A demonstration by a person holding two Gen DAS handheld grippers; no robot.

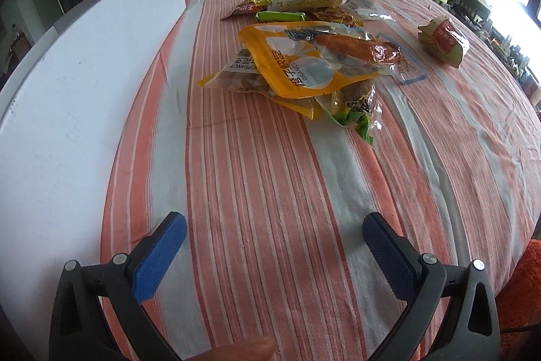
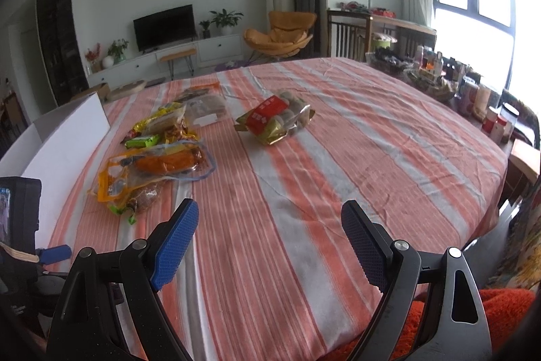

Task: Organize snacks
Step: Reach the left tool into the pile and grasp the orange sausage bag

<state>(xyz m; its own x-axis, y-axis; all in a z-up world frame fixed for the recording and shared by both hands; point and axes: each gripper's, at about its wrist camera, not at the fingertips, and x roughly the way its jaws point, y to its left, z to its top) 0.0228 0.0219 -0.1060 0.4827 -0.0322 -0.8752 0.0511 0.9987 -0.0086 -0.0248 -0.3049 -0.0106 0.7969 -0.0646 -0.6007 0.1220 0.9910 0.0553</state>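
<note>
A: Left tongs (image 1: 274, 246) and right tongs (image 2: 270, 232), both wide, empty; snack pile (image 1: 297, 56) lies mid-surface (image 1: 270, 192) beside white box (image 1: 84, 73).

B: Risk (judged): slick overlapping bags slip or drag neighbours.

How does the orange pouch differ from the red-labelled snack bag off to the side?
The orange pouch is flat and lies in the pile, overlapped by other packets; the red-labelled bag is bulky and sits alone on the striped cloth. The pouch is orange with white patches; the bag is gold-edged and partly see-through. Neither is gripped.
</note>
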